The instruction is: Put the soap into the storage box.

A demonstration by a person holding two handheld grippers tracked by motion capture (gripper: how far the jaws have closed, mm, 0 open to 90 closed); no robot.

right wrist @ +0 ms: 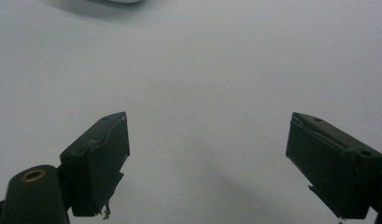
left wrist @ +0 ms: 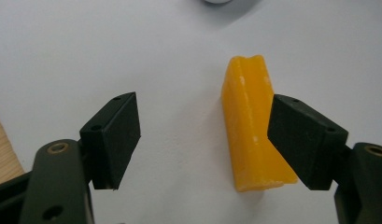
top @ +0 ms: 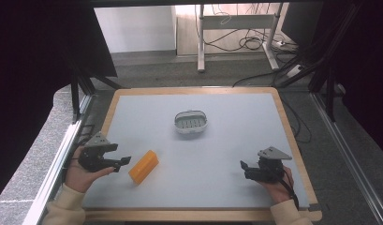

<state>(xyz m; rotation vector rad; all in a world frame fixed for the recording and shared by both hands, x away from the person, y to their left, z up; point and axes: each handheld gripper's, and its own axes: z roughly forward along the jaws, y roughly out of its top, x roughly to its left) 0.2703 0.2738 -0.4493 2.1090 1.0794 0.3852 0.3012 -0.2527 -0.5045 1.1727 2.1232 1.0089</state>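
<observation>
Between the spread left gripper (left wrist: 205, 140) jaws (nearer one), orange block (left wrist: 251, 126), ungrasped

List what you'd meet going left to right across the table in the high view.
Left hand-held gripper → orange block → grey slotted dish, farther back on the table → right hand-held gripper.

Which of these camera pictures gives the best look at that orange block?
The left gripper view: the orange block lies close up between the open jaws, its grooved end and pale scuffs clear. The high view shows it small, beside the left gripper.
</observation>
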